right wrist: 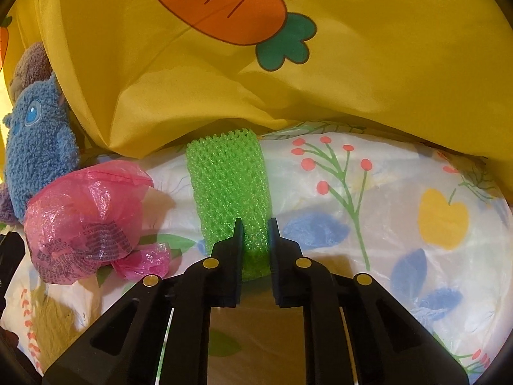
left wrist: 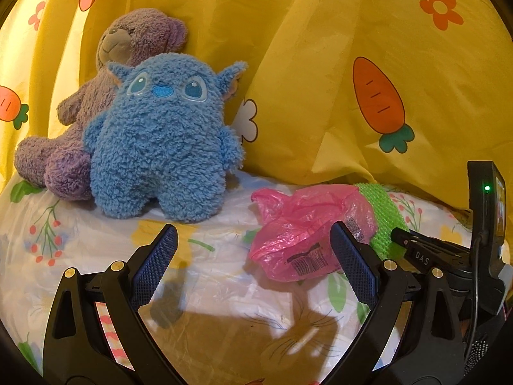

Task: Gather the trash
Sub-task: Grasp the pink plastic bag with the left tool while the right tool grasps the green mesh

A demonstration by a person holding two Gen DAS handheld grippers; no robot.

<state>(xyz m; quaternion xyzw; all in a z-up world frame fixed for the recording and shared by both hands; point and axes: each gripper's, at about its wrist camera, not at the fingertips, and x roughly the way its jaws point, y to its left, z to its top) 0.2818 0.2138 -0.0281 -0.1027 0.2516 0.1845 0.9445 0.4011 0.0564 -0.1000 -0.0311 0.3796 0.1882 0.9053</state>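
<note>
On the floral sheet (right wrist: 384,173), the right gripper (right wrist: 255,224) is clamping the green foam net (right wrist: 229,179); the left gripper (left wrist: 253,234) is gaping, the pink bag (left wrist: 301,224) uncollected.

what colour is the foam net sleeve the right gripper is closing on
Bright green foam net sleeve, an open mesh weave. It shows best in the right wrist view.

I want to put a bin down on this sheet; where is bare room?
Free: floral sheet right of the green foam net, below the yellow curtain. Crowded: left, where pink plastic bag and blue plush toy sit.
</note>
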